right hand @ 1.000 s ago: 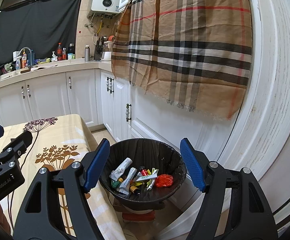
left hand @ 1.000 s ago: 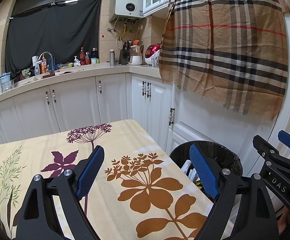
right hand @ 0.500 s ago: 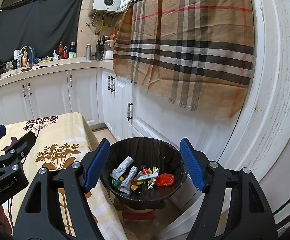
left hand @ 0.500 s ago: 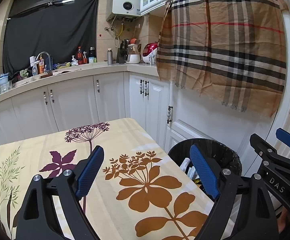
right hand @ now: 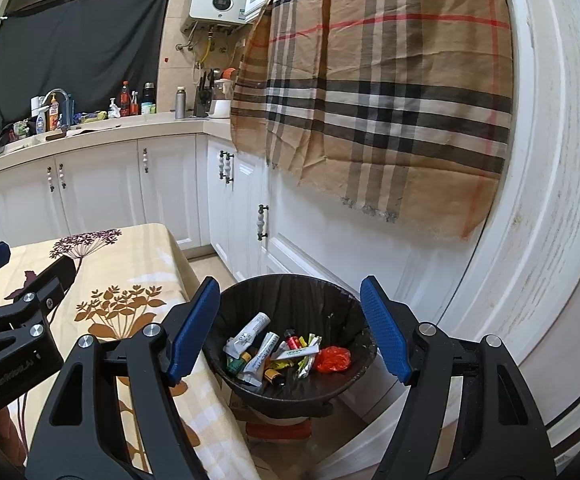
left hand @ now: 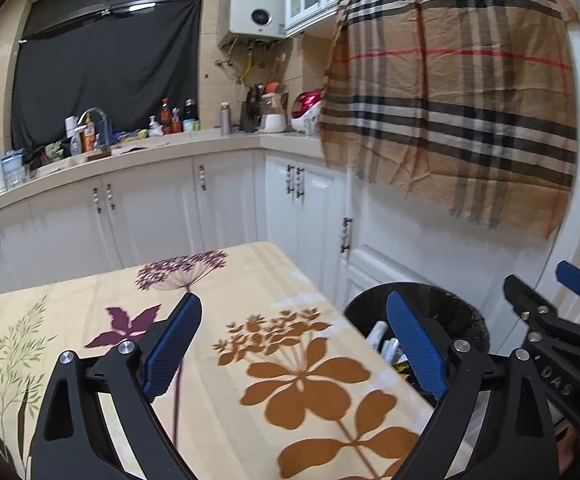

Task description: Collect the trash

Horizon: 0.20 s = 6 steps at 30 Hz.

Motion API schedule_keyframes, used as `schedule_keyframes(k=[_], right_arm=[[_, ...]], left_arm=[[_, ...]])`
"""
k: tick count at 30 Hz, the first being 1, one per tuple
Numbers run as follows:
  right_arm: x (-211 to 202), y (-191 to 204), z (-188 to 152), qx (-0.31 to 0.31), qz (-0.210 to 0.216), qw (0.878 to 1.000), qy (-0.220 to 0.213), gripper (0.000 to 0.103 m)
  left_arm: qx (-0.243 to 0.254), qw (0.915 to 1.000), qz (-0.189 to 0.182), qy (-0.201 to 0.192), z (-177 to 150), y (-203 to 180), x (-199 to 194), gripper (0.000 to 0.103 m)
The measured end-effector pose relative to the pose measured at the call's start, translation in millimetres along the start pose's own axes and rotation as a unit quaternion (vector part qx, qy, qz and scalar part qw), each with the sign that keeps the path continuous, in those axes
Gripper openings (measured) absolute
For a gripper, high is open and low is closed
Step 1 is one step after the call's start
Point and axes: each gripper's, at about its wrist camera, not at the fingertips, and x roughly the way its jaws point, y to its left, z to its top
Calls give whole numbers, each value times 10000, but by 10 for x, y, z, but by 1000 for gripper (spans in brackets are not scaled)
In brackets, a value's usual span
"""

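Note:
A black-lined trash bin [right hand: 313,300] stands on the floor beside the table and holds several pieces of trash: white tubes [right hand: 250,330], small wrappers and a red crumpled piece [right hand: 331,360]. My right gripper [right hand: 290,292] hangs above the bin. Its jaws are opening and nothing is between them. My left gripper [left hand: 293,308] hovers over the floral tablecloth [left hand: 250,280], near the table's right edge. Its jaws are also opening, wide apart and empty. In the left wrist view the bin [left hand: 441,300] shows just past the right blue pad, partly hidden by it.
White kitchen cabinets [right hand: 102,192] run along the back under a crowded countertop [left hand: 130,148]. A plaid cloth [right hand: 369,100] hangs over the white door on the right. A narrow strip of tiled floor [right hand: 206,260] lies between table, cabinets and bin.
Both pairs of jaws stand slightly wider than before, the left more clearly. Neither hand has shifted, and the trash in the bin lies as it did.

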Motion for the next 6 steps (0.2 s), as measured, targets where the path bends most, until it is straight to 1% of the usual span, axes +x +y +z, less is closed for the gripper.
schedule_keyframes(k=[3, 6], right_arm=[[12, 101, 9, -36, 174, 9998, 15, 79], [75, 344, 33, -162, 625, 9978, 163, 84]], left_arm=[[-119, 9994, 149, 289, -62, 206, 54, 91], [-274, 9964, 567, 575, -164, 562, 102, 91]])
